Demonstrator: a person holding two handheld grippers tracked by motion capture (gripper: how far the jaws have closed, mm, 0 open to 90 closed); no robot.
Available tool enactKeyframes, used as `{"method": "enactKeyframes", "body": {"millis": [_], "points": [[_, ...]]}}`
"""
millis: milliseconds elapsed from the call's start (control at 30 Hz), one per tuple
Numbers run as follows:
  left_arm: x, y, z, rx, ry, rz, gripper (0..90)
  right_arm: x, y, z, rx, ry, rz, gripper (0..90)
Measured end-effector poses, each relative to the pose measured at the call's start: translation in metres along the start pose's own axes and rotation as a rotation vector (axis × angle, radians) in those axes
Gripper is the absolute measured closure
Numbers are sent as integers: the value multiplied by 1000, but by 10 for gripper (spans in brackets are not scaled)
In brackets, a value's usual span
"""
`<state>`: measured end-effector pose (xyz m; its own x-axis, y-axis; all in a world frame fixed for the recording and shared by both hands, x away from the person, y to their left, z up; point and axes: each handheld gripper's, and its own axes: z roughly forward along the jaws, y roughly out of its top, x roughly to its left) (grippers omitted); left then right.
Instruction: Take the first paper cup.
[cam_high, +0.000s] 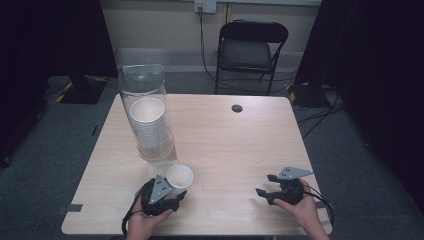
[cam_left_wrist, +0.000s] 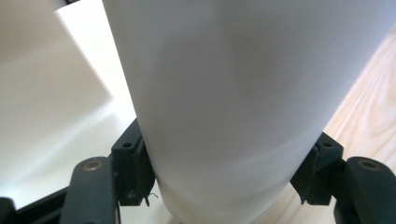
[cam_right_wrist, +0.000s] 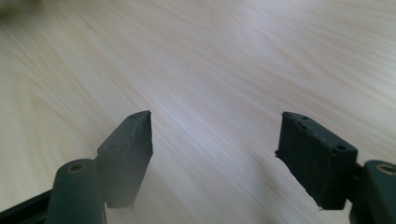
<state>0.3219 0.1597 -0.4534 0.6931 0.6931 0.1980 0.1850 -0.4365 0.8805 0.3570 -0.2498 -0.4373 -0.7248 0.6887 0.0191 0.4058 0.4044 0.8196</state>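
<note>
We see a white paper cup (cam_high: 179, 177) near the front edge of the desk (cam_high: 235, 145), left of its middle, tilted with its open mouth up and toward the back. The left gripper (cam_high: 172, 192) holds it: in the left gripper view the cup's wall (cam_left_wrist: 233, 107) sits between the two black jaws, each pad pressed against a side. A hand (cam_high: 142, 220) grips that tool from the front edge.

Just behind the cup stands a tall clear plastic dispenser tube (cam_high: 145, 110), toward the desk's left edge, with a stack of white paper cups (cam_high: 148, 125) inside it.

Toward the front right corner, the right gripper (cam_high: 266, 186) is held by the other hand (cam_high: 300, 207), its jaws spread wide with only bare wood grain (cam_right_wrist: 210, 93) between them.

A round cable hole (cam_high: 237, 108) lies near the back edge. Beyond the desk stands a dark folding chair (cam_high: 251, 50).
</note>
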Motion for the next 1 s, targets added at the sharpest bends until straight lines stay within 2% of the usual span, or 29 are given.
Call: {"method": "enactKeyframes", "body": {"millis": [67, 133, 200, 233, 267, 333, 400, 600, 833, 933, 1000], "points": [[-6, 6, 5, 2, -9, 19, 337, 6, 10, 2, -19, 66, 31, 283], [-10, 11, 12, 8, -27, 40, 336, 15, 25, 7, -20, 93, 42, 289], [-13, 14, 16, 12, -33, 46, 335, 21, 37, 11, -25, 147, 65, 301], [-15, 16, 20, 23, -36, 67, 335, 24, 42, 13, -29, 174, 72, 301], [-16, 17, 22, 24, -40, 67, 334, 29, 51, 14, -47, 181, 81, 338], [-17, 19, 26, 29, -42, 63, 334, 33, 60, 15, -47, 205, 64, 394], [-18, 20, 29, 36, -42, 72, 333, 36, 72, 16, -48, 193, 40, 403], [-23, 23, 35, 37, -51, 82, 332, 44, 83, 21, -39, 228, 36, 410], [-31, 29, 39, 42, -79, 132, 331, 50, 88, 27, -84, 281, 107, 463], [-34, 32, 41, 29, -94, 140, 331, 51, 89, 31, -83, 298, 133, 495], [-36, 33, 42, 27, -99, 155, 330, 51, 89, 33, -71, 294, 130, 520]]}}
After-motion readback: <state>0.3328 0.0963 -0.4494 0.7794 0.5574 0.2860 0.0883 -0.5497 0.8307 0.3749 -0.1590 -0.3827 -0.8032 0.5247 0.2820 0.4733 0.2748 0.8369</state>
